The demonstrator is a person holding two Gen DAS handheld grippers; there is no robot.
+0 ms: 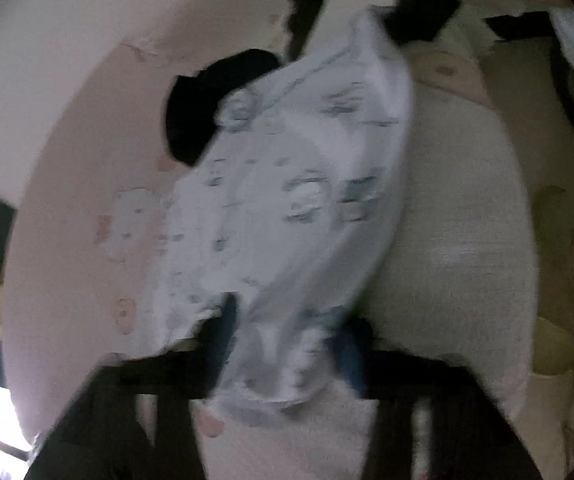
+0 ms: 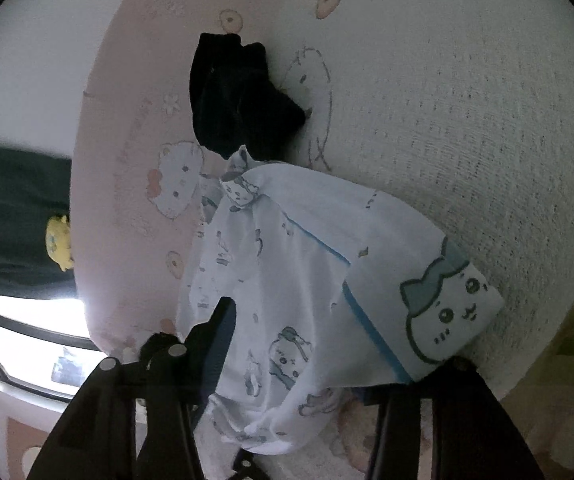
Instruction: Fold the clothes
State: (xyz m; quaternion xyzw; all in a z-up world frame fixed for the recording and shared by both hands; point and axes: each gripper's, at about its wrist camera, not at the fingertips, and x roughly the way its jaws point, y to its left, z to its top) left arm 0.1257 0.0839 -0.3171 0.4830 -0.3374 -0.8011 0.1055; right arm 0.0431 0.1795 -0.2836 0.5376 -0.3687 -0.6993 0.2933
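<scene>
A white garment (image 1: 295, 200) printed with small blue-grey cartoon cats hangs stretched between my two grippers above a bed. My left gripper (image 1: 287, 344) is shut on one end of it; the cloth bunches between the blue pads (image 1: 229, 320). In the left wrist view the garment runs up to my right gripper (image 1: 419, 4) at the top. In the right wrist view the garment (image 2: 307, 280) shows a blue trim and a large cat face, and my right gripper (image 2: 287, 364) is shut on its lower edge. The left wrist view is blurred.
A black garment (image 2: 235, 100) lies crumpled on the pink cartoon-print bedsheet (image 2: 135, 120). A white knitted blanket (image 2: 467, 120) covers the right part of the bed. A yellow toy (image 2: 59, 242) sits at the bed's left edge, and a bright window (image 2: 27, 340) is at the lower left.
</scene>
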